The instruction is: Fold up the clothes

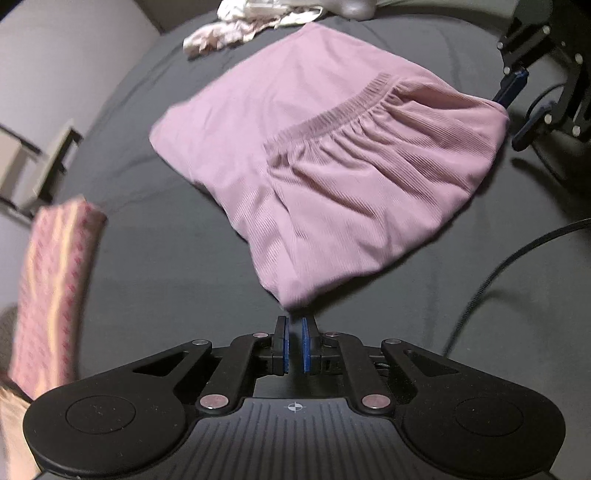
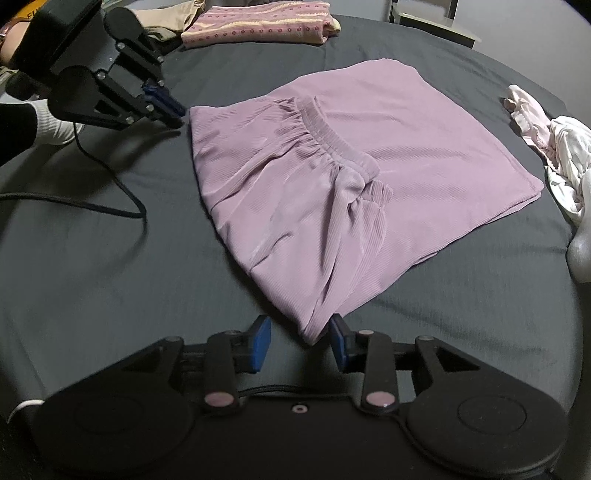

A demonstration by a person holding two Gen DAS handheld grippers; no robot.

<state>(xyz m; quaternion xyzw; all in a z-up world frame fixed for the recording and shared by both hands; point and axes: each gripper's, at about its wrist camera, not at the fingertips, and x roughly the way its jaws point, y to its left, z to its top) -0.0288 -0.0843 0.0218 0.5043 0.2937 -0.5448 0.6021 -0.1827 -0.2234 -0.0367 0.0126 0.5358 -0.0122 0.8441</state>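
Observation:
A mauve ribbed garment (image 1: 314,155) with an elastic waistband (image 2: 325,140) lies folded flat on the dark bed sheet (image 2: 110,258). My left gripper (image 1: 295,321) has its blue pads drawn nearly together, with only a narrow slit and no cloth between them. One garment corner lies just off its tips. From the right wrist view it (image 2: 173,110) sits at the garment's far left corner. My right gripper (image 2: 301,332) is open, and the near corner of the garment reaches between its blue pads. It also shows at the top right of the left wrist view (image 1: 521,107).
A folded pink patterned cloth (image 2: 258,26) lies at the bed's edge, beside a beige one. Crumpled white and pale pink clothes (image 2: 554,147) are heaped on the other side. A black cable (image 2: 110,199) trails over the sheet. A person's white sock (image 2: 55,125) is near the left gripper.

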